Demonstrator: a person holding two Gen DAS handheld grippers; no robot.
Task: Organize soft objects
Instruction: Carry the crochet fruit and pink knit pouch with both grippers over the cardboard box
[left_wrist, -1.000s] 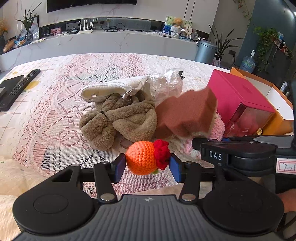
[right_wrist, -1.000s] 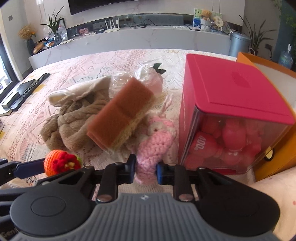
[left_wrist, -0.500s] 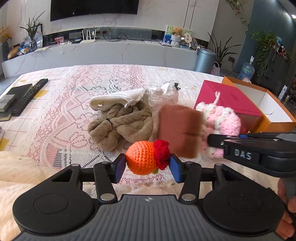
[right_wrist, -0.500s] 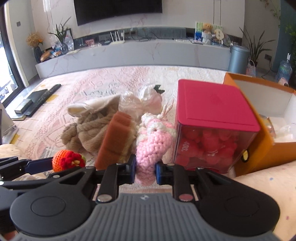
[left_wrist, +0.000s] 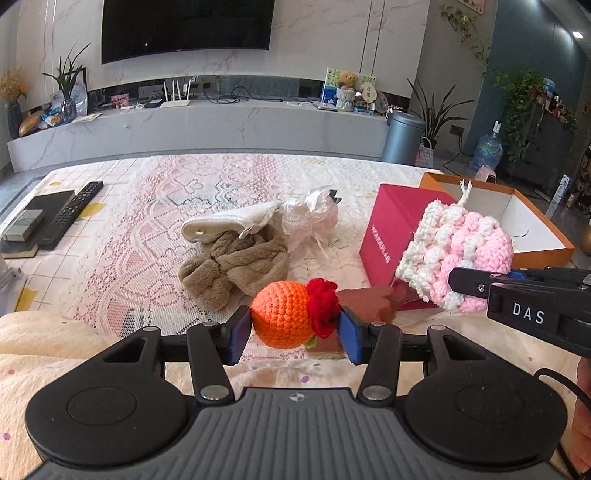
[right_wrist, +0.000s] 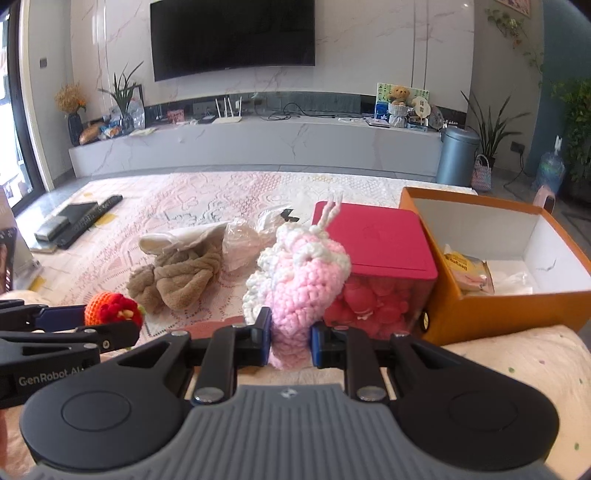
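Note:
My left gripper (left_wrist: 294, 328) is shut on an orange crochet ball with a red flower (left_wrist: 286, 314), held above the near table edge; it also shows in the right wrist view (right_wrist: 110, 308). My right gripper (right_wrist: 289, 341) is shut on a pink and white crochet toy (right_wrist: 301, 280), held up in the air; the toy also shows in the left wrist view (left_wrist: 460, 251). A brown sponge (left_wrist: 365, 301) lies on the table just behind the left gripper. A brown plush towel (left_wrist: 236, 264) with a cream cloth (left_wrist: 225, 223) lies mid-table.
An open orange box (right_wrist: 491, 273) stands at the right, holding some packets. A red-lidded box (right_wrist: 376, 258) stands beside it. A crumpled clear plastic bag (left_wrist: 314, 216) lies behind the towel. A remote and dark devices (left_wrist: 70, 214) lie at the far left.
Both grippers have risen and pulled back with their toys. The brown sponge that hung by the pink toy has dropped onto the table near the front edge.

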